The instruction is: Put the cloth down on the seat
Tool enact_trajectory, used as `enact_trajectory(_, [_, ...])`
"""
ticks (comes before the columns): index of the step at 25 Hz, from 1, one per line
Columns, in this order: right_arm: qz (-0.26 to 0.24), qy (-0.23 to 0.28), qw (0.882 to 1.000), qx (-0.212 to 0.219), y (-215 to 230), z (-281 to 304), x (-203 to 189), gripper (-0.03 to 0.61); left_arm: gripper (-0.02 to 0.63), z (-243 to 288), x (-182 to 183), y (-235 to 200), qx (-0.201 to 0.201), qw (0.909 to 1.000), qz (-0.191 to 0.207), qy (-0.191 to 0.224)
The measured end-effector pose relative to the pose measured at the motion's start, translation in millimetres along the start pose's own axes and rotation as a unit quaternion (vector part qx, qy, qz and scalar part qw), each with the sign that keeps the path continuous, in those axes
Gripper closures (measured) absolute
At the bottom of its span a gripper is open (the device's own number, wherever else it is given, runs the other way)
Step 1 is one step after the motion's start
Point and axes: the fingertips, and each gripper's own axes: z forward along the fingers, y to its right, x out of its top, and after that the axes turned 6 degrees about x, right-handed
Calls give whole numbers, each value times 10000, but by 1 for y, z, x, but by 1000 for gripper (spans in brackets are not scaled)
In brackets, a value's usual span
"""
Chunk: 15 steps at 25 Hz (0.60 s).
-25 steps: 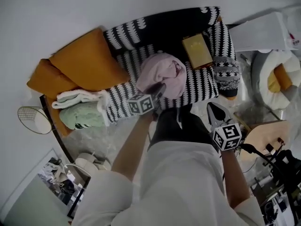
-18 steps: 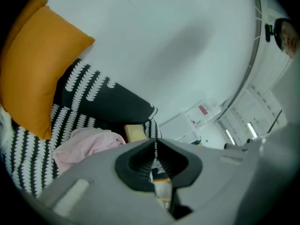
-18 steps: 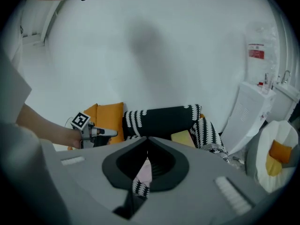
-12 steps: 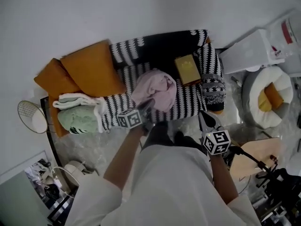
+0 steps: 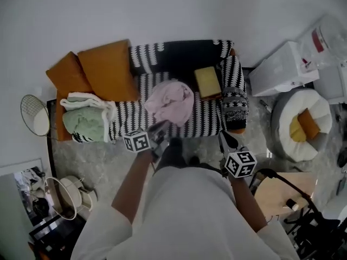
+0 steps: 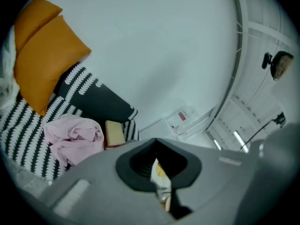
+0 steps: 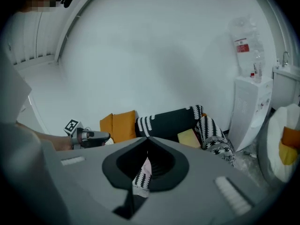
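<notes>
The pink cloth (image 5: pixel 169 102) lies crumpled on the striped black-and-white sofa seat (image 5: pixel 209 115); the left gripper view shows the cloth (image 6: pixel 70 135) beside a yellow box. My left gripper (image 5: pixel 161 125) hangs in front of the sofa's front edge, short of the cloth and apart from it, shut and empty. Its jaws (image 6: pixel 156 139) meet with nothing between them. My right gripper (image 5: pixel 224 136) is further right, off the sofa's front right corner, jaws together and empty (image 7: pixel 147 138). The left gripper (image 7: pixel 106 136) also shows in the right gripper view.
Two orange cushions (image 5: pixel 105 69) lean at the sofa's left, with folded green and white towels (image 5: pixel 87 118) below them. A yellow box (image 5: pixel 207 82) and a patterned roll (image 5: pixel 233 99) sit at the right end. A white pet bed (image 5: pixel 301 124), a white box (image 5: pixel 282 69) and a wooden stool (image 5: pixel 282 191) stand to the right.
My left gripper, which was at the pink cloth, has drawn back from it and risen. The cloth stays on the seat. My right gripper has pulled back too, and the sofa looks farther away.
</notes>
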Motion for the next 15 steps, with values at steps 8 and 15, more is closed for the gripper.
enact_trajectory(8, [-192, 186, 9994, 206, -10, -84, -38, 575, 614, -72, -53, 56, 94, 9961, 39, 874])
enact_trajectory(15, [-620, 105, 9973, 391, -27, -132, -67, 575, 614, -120, -104, 113, 144, 9907, 610, 1210])
